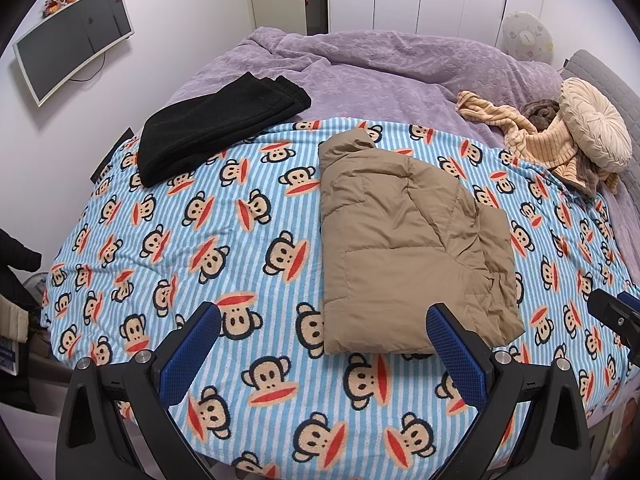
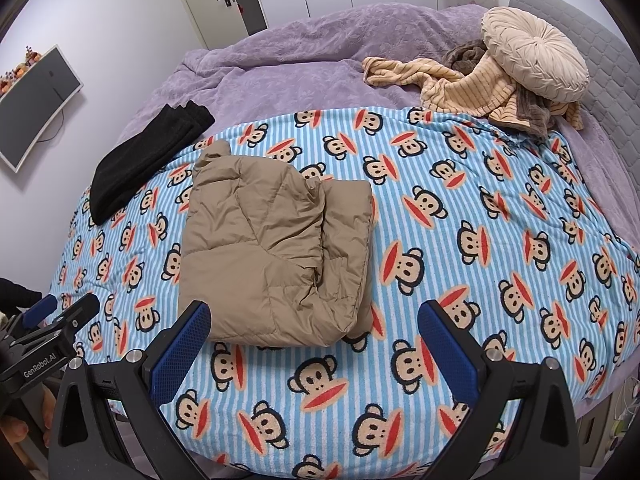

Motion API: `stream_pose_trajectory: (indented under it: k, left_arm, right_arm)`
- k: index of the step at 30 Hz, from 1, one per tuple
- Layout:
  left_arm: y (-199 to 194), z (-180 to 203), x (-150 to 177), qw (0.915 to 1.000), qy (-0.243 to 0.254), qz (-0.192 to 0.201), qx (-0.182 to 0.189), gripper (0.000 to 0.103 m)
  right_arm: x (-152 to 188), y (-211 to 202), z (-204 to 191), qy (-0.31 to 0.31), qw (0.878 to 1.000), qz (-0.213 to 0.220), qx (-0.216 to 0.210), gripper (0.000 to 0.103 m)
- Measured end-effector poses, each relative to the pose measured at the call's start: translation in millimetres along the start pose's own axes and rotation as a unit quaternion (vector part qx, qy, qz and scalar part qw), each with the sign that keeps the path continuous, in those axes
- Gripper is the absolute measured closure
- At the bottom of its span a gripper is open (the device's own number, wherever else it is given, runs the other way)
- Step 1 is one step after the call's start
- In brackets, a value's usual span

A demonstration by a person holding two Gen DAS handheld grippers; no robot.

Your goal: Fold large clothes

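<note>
Tan and quilted, the folded puffer jacket (image 1: 412,240) is lying on the monkey-print blanket (image 1: 224,248) that covers the near half of the bed, closer to the near edge than to the purple duvet (image 1: 360,68) behind it. We are seeing its long axis running from the near edge toward the far side, collar end pointing away from us. Its inner layers are hidden within the fold, and its right flank is bunching into creases we cannot read clearly. We are holding the left gripper (image 1: 324,332) spread wide and gripping nothing, and the right gripper (image 2: 314,330) is likewise gaping empty, both hovering just short of the jacket's near hem. Black folded trousers (image 1: 216,128) are resting toward the far left corner of the blanket.
</note>
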State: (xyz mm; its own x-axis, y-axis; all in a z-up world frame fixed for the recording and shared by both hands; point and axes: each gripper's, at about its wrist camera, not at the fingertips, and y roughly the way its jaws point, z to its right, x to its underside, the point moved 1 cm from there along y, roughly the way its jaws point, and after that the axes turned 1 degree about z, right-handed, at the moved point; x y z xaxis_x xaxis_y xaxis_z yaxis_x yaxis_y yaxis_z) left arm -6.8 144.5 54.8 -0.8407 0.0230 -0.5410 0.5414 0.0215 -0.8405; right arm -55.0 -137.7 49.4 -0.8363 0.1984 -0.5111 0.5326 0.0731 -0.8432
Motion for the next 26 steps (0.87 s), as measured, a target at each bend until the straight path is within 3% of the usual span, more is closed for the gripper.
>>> stream_pose_trajectory:
  k: [26]
  left_arm:
    - [-11, -3, 9, 0.9998, -0.013, 0.014, -0.006, 0.0]
  right_arm:
    - [7, -1, -3, 0.001, 1.0, -0.001, -0.001, 0.0]
